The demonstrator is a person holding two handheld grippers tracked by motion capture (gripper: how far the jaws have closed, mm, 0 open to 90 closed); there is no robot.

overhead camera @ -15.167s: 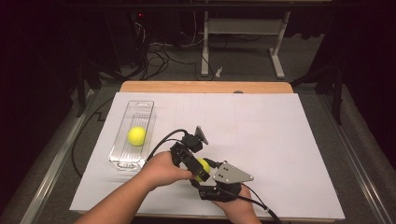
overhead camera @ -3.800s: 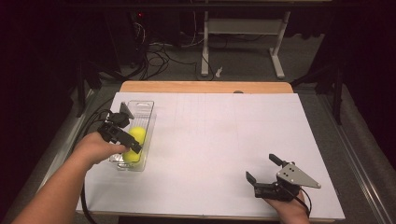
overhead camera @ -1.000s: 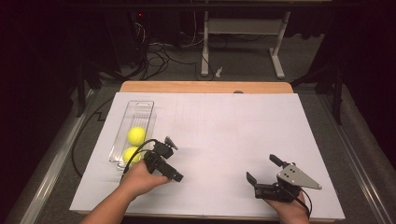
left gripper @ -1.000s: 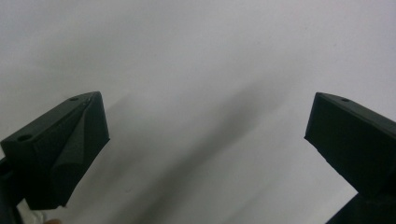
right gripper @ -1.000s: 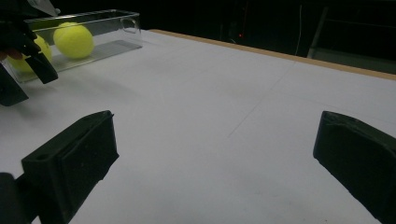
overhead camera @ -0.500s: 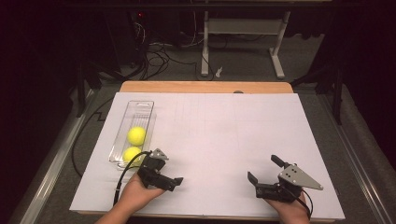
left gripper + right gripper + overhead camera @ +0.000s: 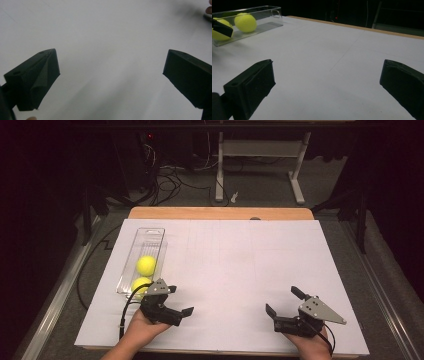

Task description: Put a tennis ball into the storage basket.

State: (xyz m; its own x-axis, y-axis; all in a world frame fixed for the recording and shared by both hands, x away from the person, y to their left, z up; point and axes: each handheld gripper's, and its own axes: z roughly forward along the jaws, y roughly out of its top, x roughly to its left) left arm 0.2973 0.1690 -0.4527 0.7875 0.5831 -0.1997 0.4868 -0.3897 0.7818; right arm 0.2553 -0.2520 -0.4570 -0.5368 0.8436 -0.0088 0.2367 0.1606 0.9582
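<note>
At the left of the worktop point(image 7: 225, 270), two yellow balls point(image 7: 146, 265) sit in the clear tray point(image 7: 150, 234). Just beside its near end, the left hand-held gripper point(image 7: 175, 307) hangs empty, jaws spread. It should clear the tray without nudging it, while the right hand-held gripper point(image 7: 284, 307), also spread and empty, rests well apart.

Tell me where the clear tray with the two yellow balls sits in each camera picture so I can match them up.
High view: the clear tray lies at the left of the white table sheet, lengthwise, just beyond the left gripper.
Left gripper view: not in it; bare white sheet between the open jaws.
Right gripper view: the tray is at the top left corner.
Shared landmark: the two yellow balls inside the tray.
</note>
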